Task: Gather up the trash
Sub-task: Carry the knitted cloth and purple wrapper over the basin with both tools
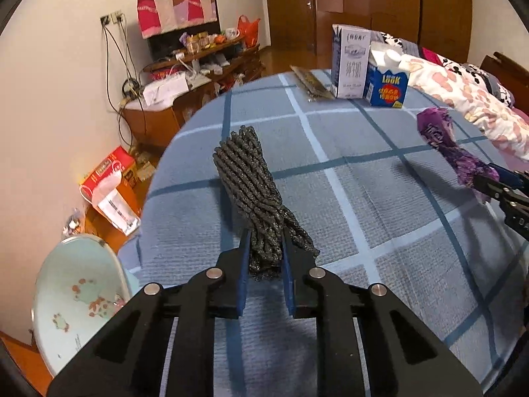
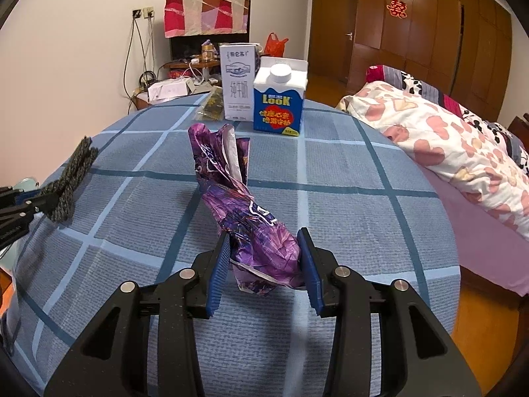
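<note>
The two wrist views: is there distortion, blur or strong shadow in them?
Left wrist view: fisheye bends the table edge; the rope bundle in the left gripper is sharp; soft shadow beneath. Right wrist view: same bending, dark corners; the purple wrapper in the right gripper is sharp.

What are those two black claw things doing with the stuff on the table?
A person is picking up trash with a claw in each hand. The left gripper is pinched shut on a dark grey bundle of rope. The right gripper is squeezing a crumpled purple wrapper. Both sit over the blue checked tablecloth. At the far side of the table, a white milk carton, a blue carton and a flat packet have not been collected.
</note>
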The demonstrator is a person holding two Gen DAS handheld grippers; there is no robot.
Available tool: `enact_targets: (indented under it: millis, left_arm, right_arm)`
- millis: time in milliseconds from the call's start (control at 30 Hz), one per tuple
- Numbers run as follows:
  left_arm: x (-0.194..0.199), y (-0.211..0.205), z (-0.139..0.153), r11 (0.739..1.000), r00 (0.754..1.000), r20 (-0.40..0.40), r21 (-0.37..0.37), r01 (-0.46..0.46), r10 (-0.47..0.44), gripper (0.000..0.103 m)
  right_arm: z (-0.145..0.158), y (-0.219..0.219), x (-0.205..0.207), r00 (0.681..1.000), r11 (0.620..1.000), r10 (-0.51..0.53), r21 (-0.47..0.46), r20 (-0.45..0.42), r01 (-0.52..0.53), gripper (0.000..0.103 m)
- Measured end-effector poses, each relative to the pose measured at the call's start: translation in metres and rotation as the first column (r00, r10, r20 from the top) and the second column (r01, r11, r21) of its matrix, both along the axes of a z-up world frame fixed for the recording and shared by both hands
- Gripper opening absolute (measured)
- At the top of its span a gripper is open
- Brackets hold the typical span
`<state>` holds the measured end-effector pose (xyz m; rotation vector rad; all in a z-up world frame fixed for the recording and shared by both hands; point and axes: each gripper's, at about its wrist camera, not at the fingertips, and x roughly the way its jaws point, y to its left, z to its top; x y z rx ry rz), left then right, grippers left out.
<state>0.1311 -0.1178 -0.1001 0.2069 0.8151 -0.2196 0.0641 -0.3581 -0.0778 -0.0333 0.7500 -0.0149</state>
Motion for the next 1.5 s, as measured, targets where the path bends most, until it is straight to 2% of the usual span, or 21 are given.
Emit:
enact_targets:
  millis: [267, 500, 1200, 1500]
  left_arm:
    - [-0.024, 0.017, 0.019, 0.999, 0.998, 0.064, 0.017, 0.030, -0.031, 0.017]
    - [-0.037, 0.040, 0.029, 0.999, 0.996, 0.086, 0.023, 0.032, -0.034, 0.017]
    - [-0.059, 0.109, 0.035, 0.997, 0.991, 0.123, 0.046, -0.065, 0.059, 0.017]
    - [-0.065, 0.130, 0.033, 0.993, 0.988, 0.124, 0.048, -0.103, 0.097, 0.017]
  right_arm:
    - [0.005, 0.024, 0.001, 0.999, 0.999, 0.039, -0.009, 0.005, -0.039, 0.041]
    - [0.009, 0.055, 0.003, 0.996, 0.996, 0.086, -0.011, 0.010, -0.086, 0.041]
    - [0.011, 0.148, 0.016, 0.964, 0.963, 0.265, -0.051, 0.005, -0.265, 0.041]
    - [0.012, 0.174, 0.018, 0.949, 0.947, 0.315, -0.067, 0.005, -0.314, 0.041]
